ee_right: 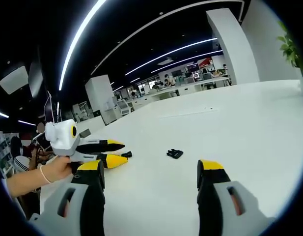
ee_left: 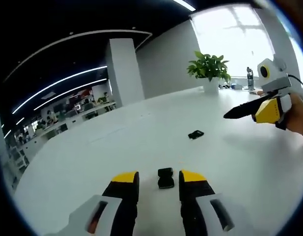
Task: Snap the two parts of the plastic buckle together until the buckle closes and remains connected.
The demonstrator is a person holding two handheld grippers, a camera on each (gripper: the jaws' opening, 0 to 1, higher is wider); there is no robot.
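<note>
Between my spread left gripper [ee_left: 159, 180] jaws lies one buckle half [ee_left: 165, 177]; the other half [ee_right: 175, 153] rests on open white table [ee_right: 249, 123] beyond my spread right gripper [ee_right: 150, 173].

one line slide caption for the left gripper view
Open left gripper closing in on one buckle half; other half lies farther off on the white table.

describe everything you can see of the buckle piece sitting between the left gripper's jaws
The near buckle piece is a small, black, blocky part that looks like plastic, with a squarish outline. It lies flat on the white table, just ahead of the left hand-held gripper, in line with the gap between its open yellow-tipped jaws and touching neither. The other buckle part lies apart, farther off. Finer detail is too small to tell.
</note>
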